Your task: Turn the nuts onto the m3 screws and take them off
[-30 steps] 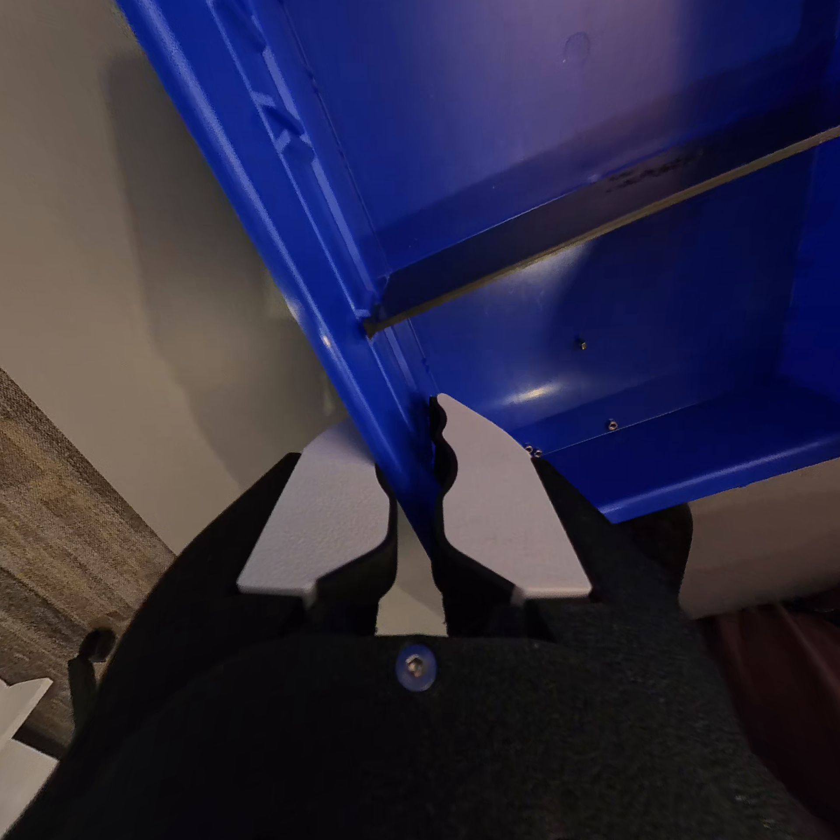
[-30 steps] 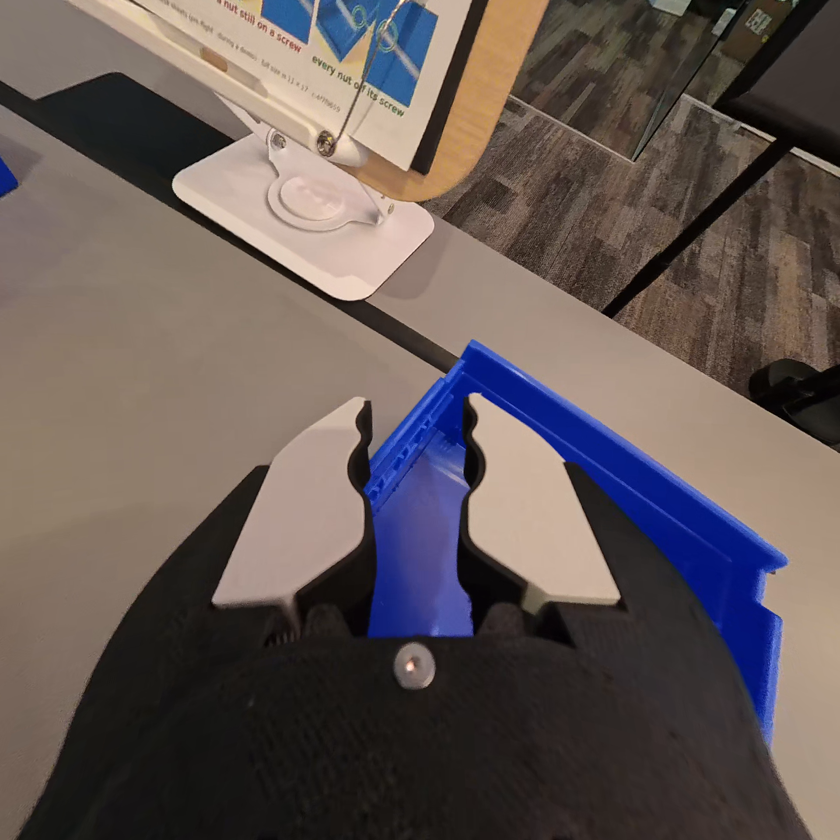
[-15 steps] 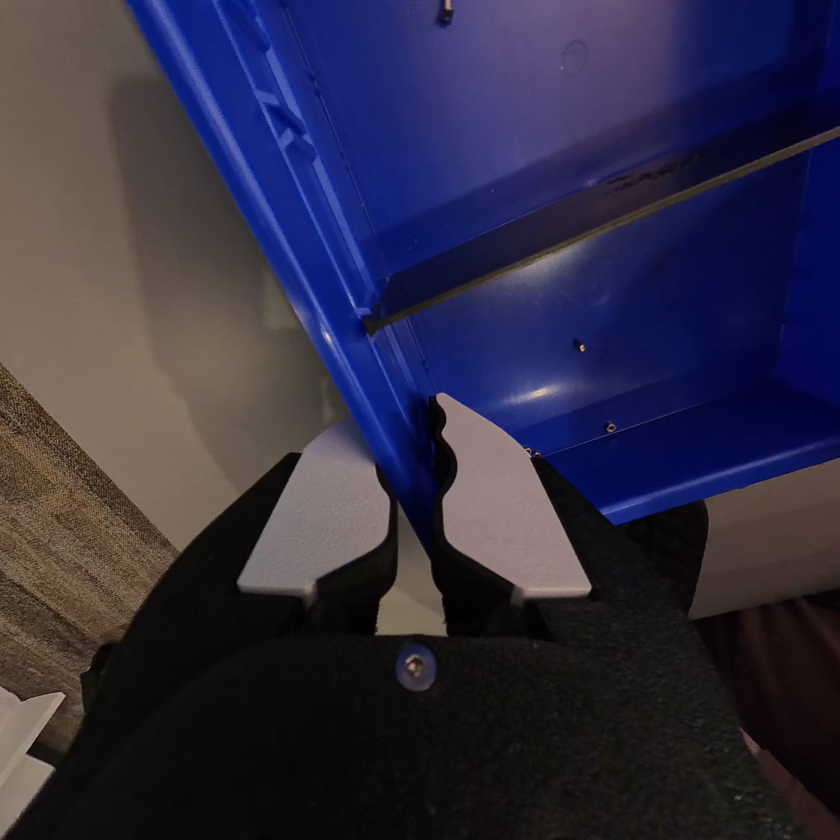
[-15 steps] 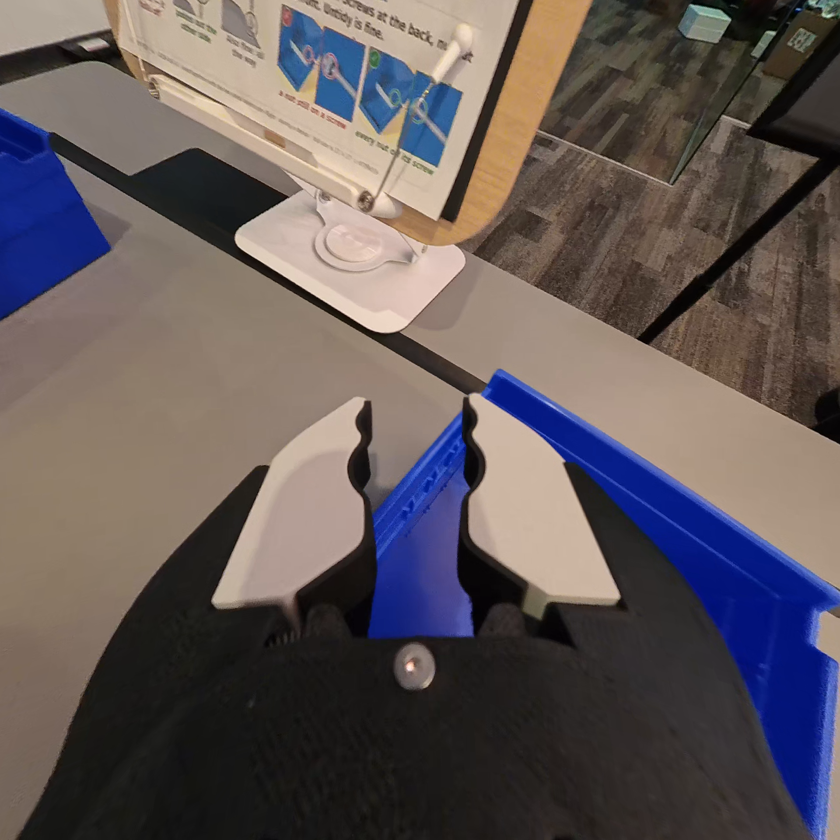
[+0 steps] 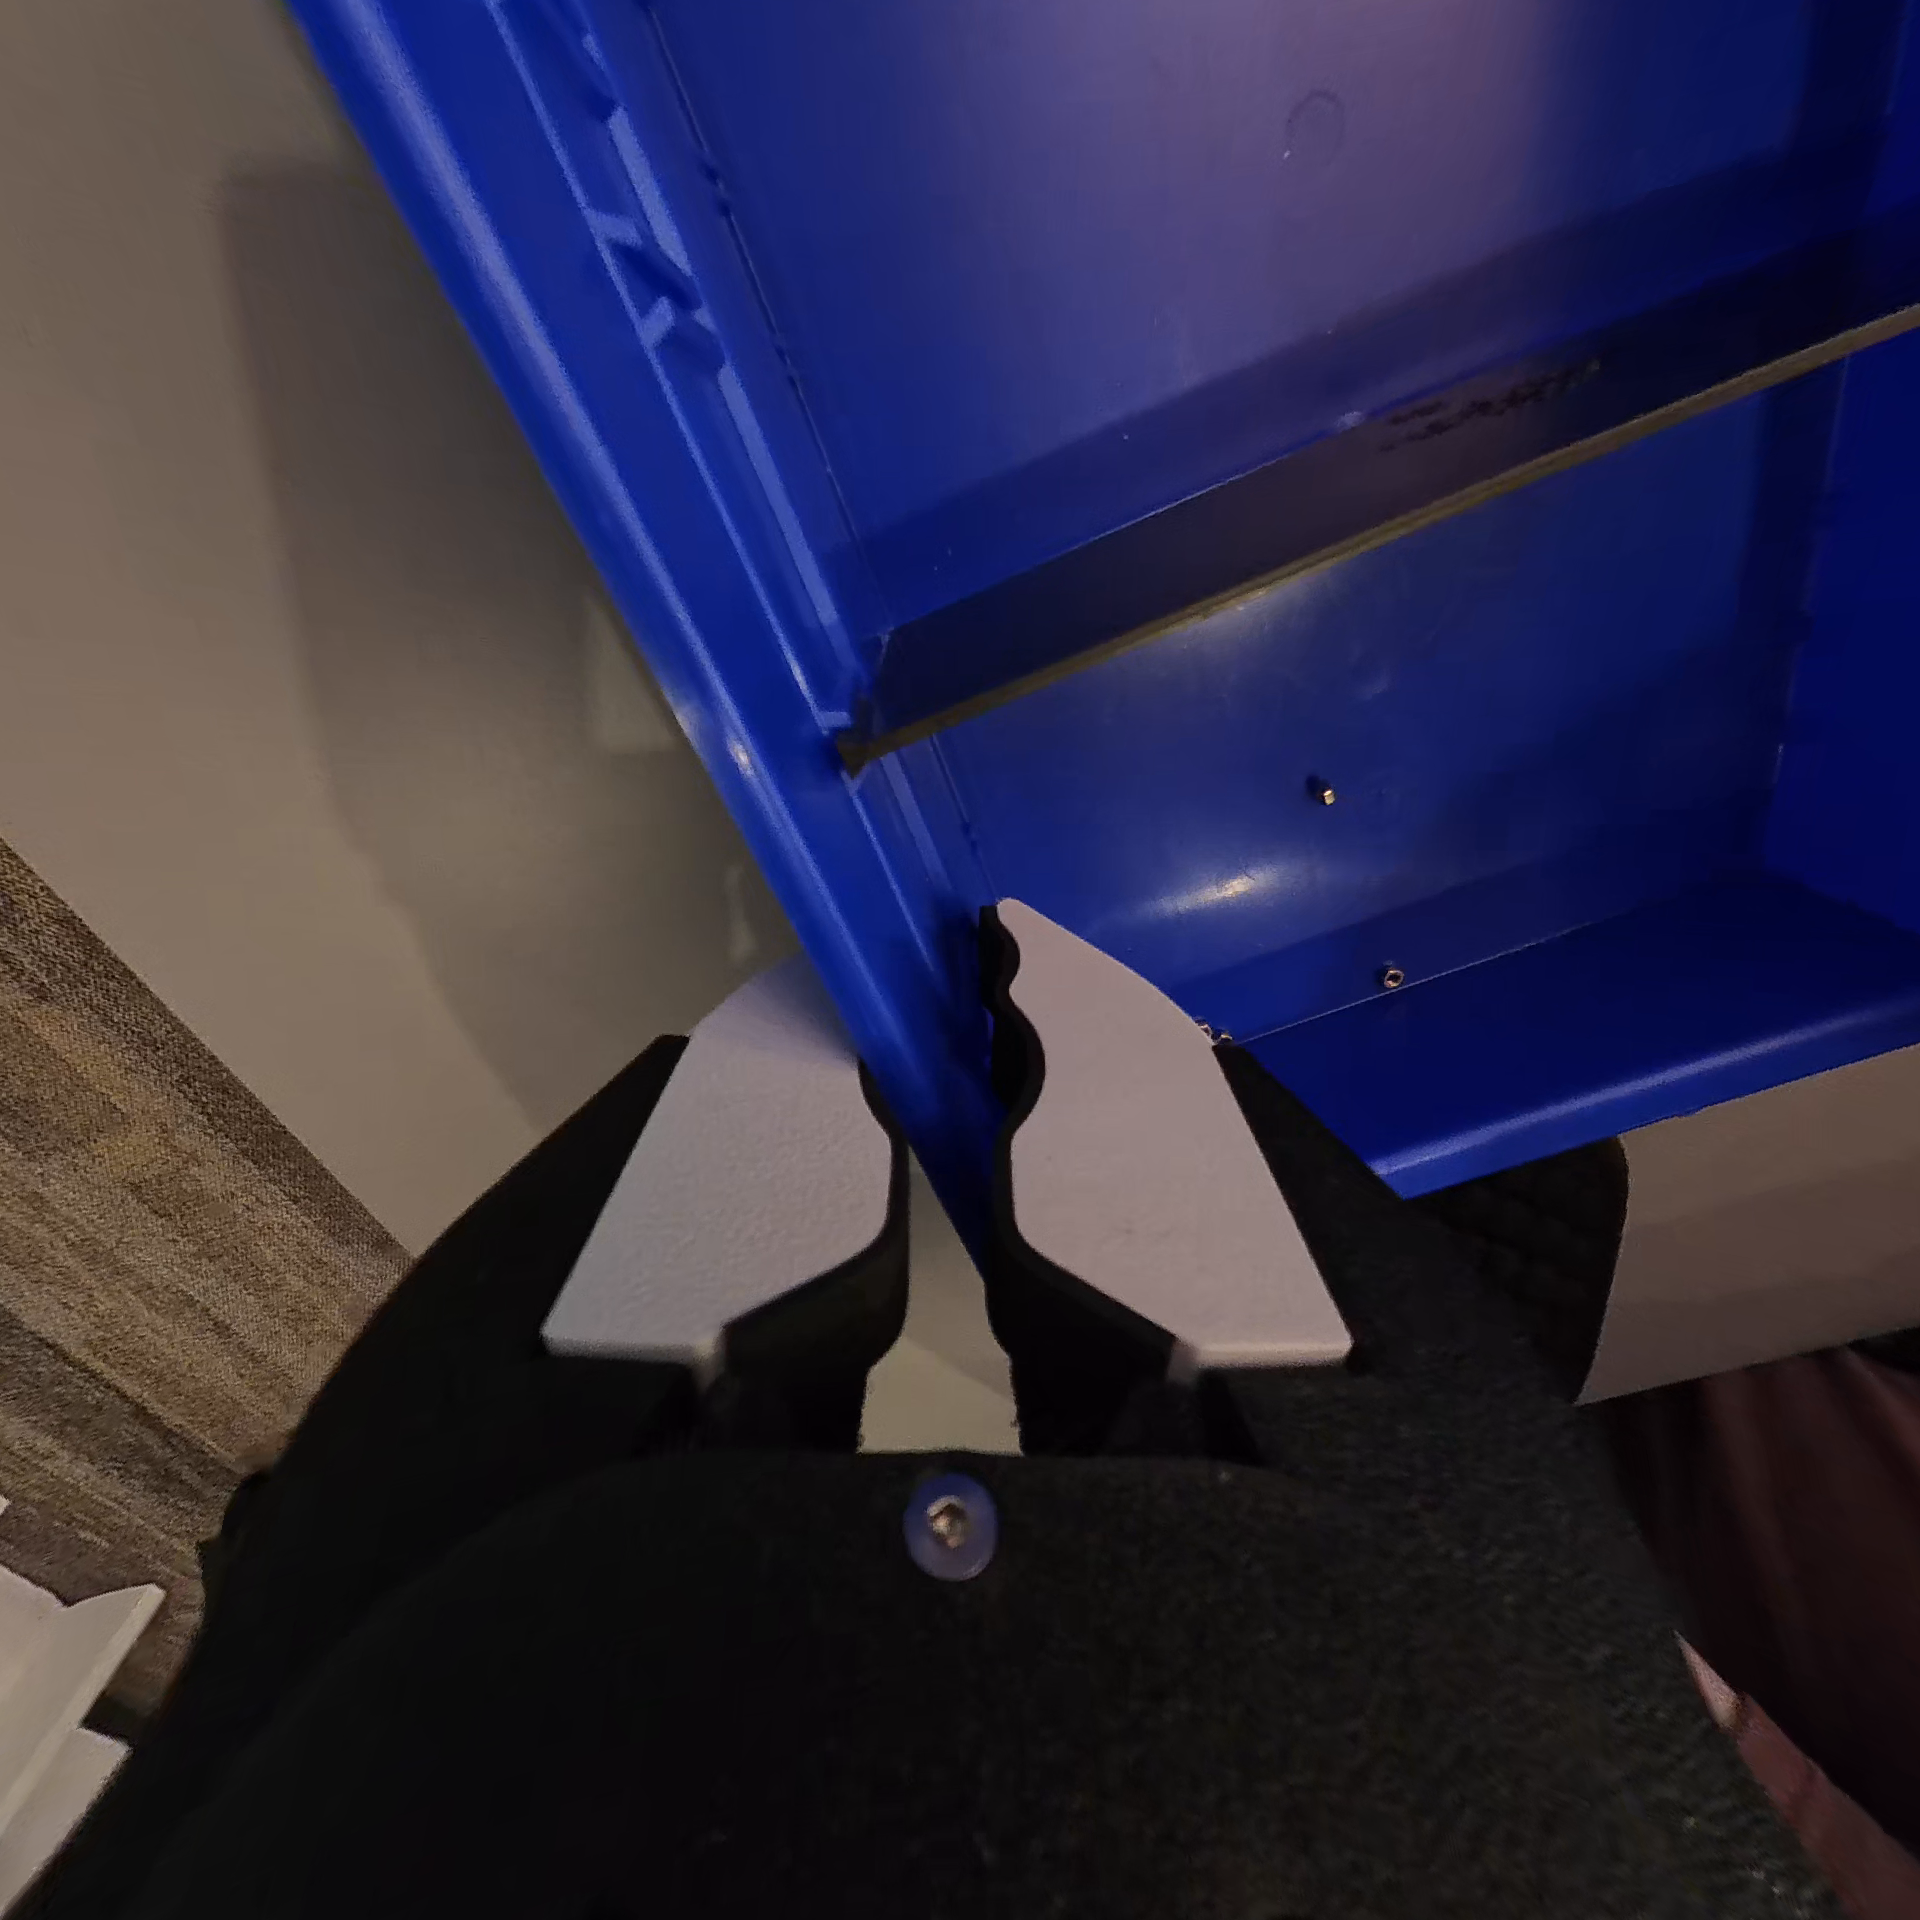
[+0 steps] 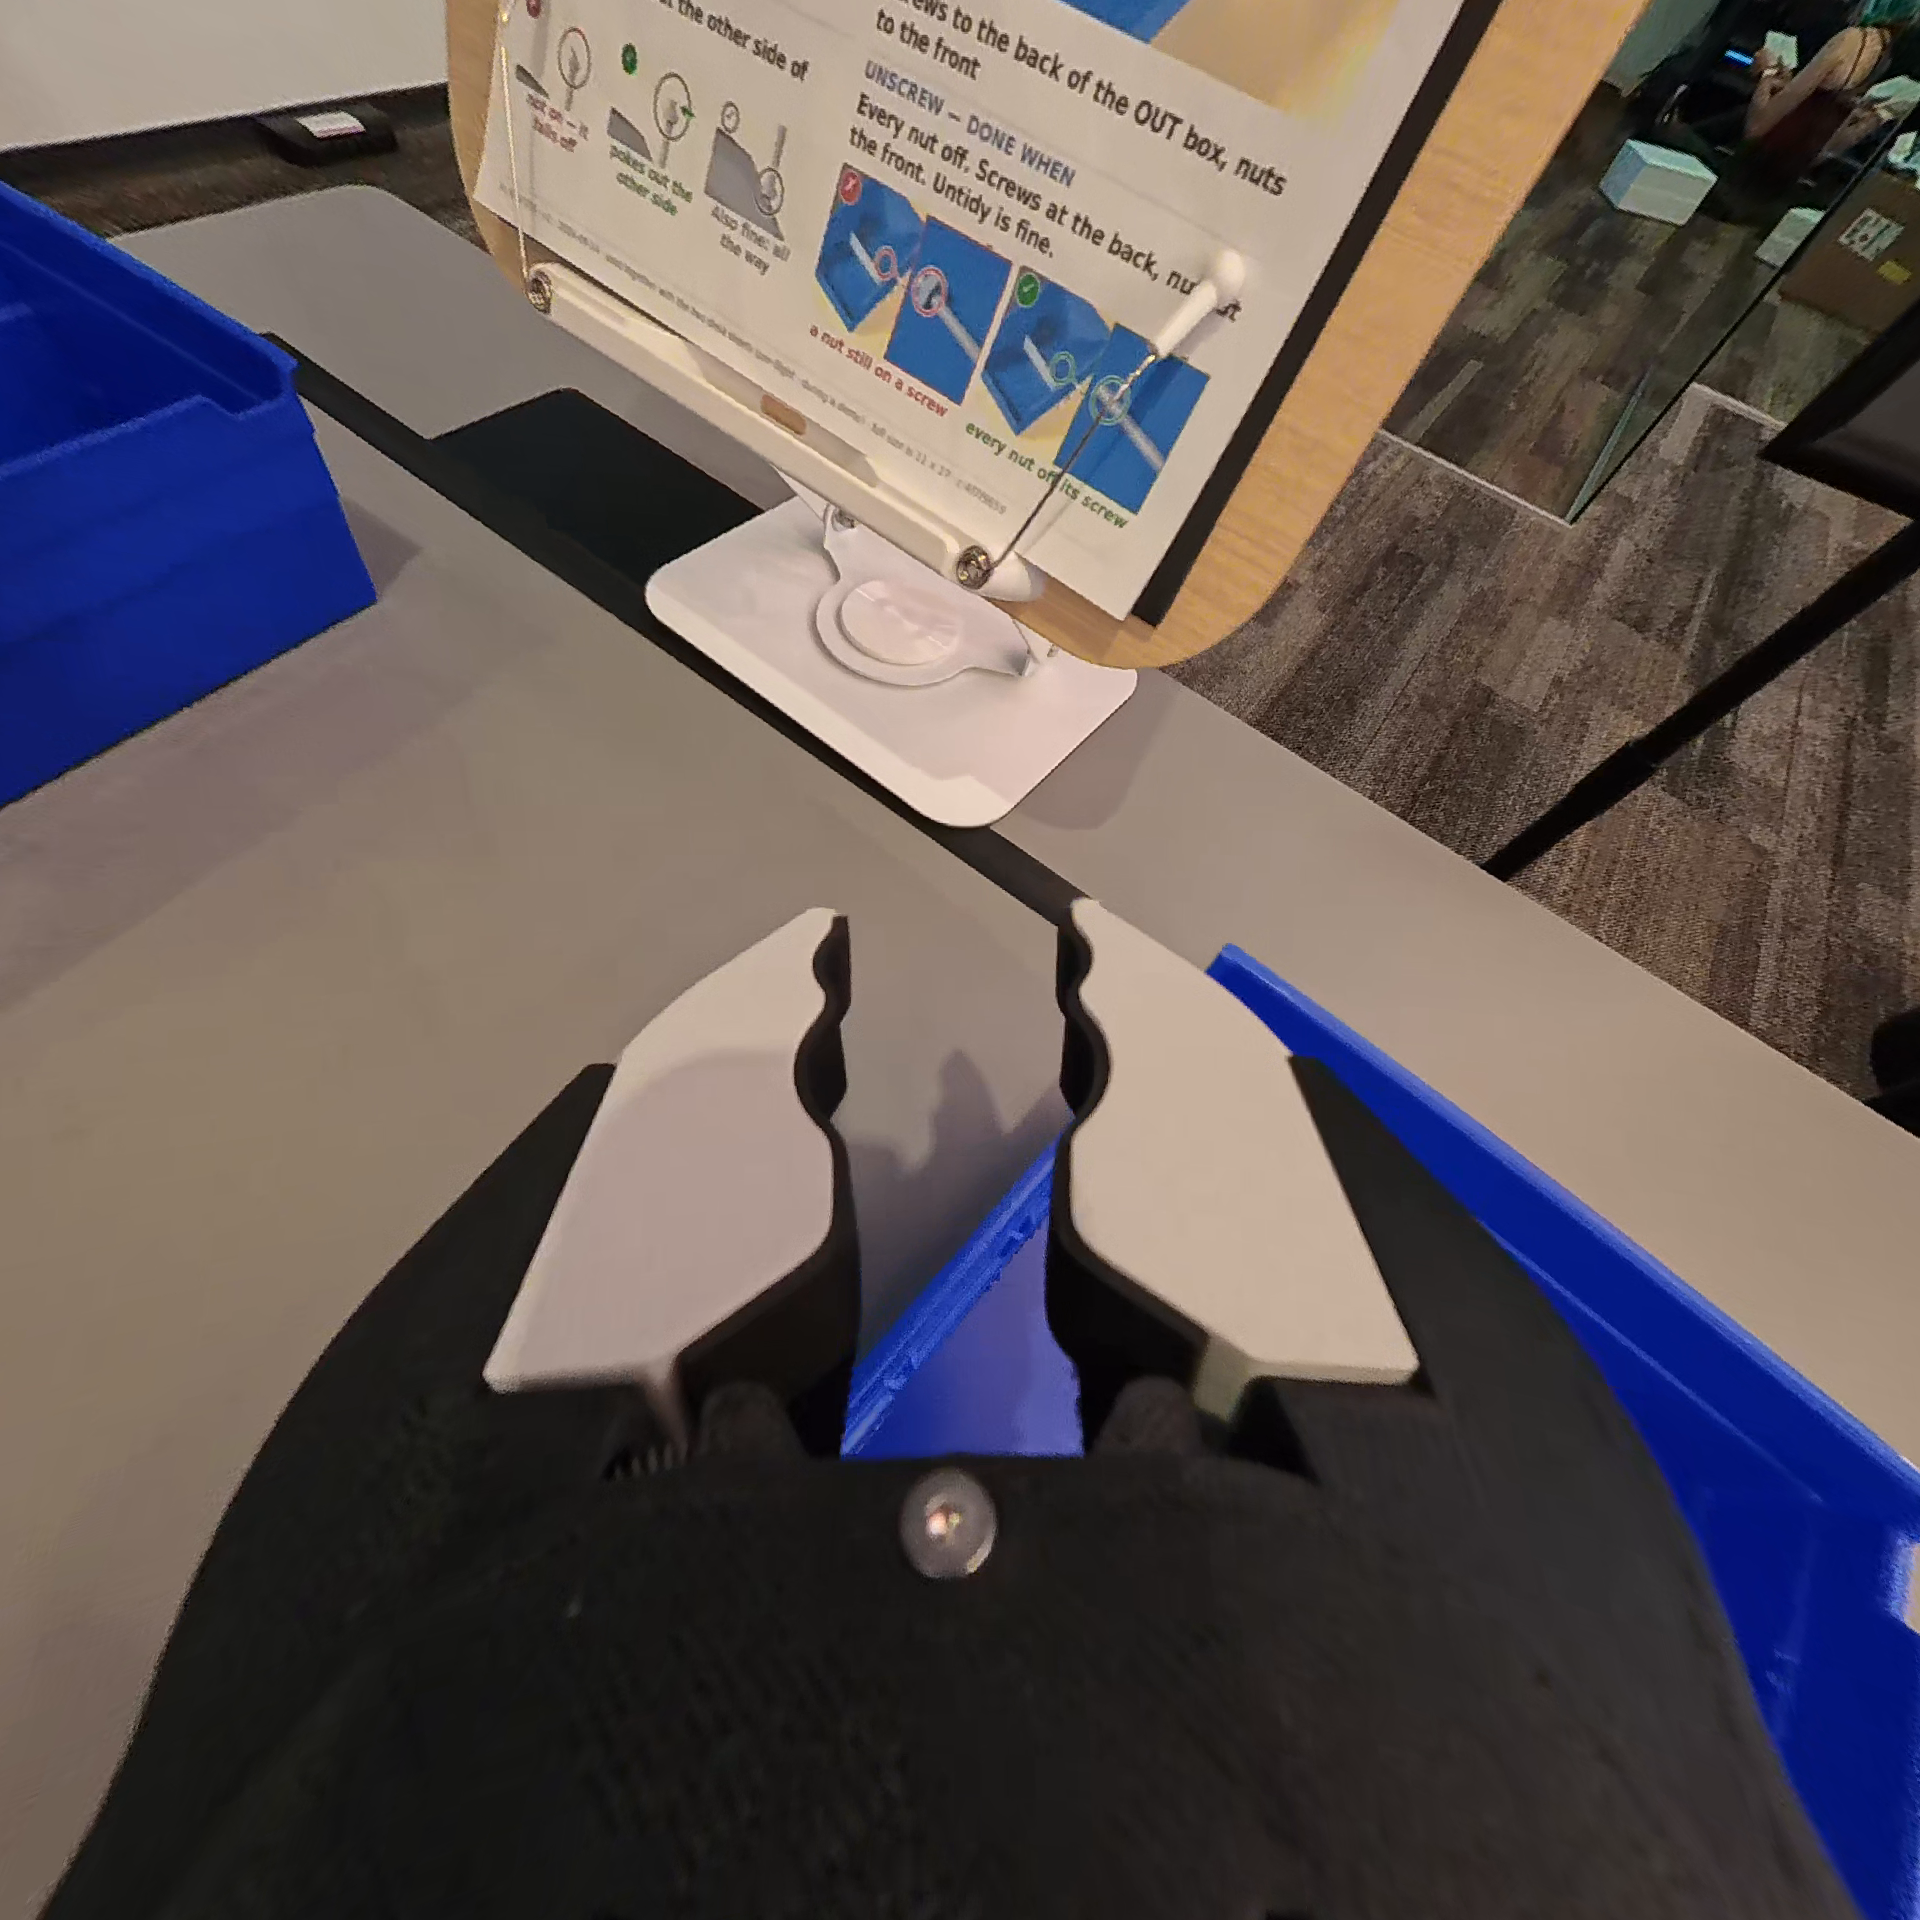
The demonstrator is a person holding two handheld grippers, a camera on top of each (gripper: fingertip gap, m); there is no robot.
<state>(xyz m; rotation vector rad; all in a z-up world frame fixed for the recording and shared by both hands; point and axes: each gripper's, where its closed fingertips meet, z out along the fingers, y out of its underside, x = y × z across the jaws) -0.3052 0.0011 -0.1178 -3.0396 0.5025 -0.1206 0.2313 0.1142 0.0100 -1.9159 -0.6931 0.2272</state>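
Left gripper [image 5: 940, 1023] clenched on side wall of blue bin [image 5: 1195, 343], one finger outside, one inside. A dark divider [image 5: 1351, 540] splits the bin; front compartment holds a few tiny nuts [image 5: 1323, 796], loose, more along front edge. No screws visible. Right gripper [image 6: 951, 940] released, jaws apart over grey table [image 6: 416, 935], bin's corner just under its right finger. Ahead: instruction sheet on white stand [image 6: 894, 665]; second blue bin [image 6: 135, 499] far left.
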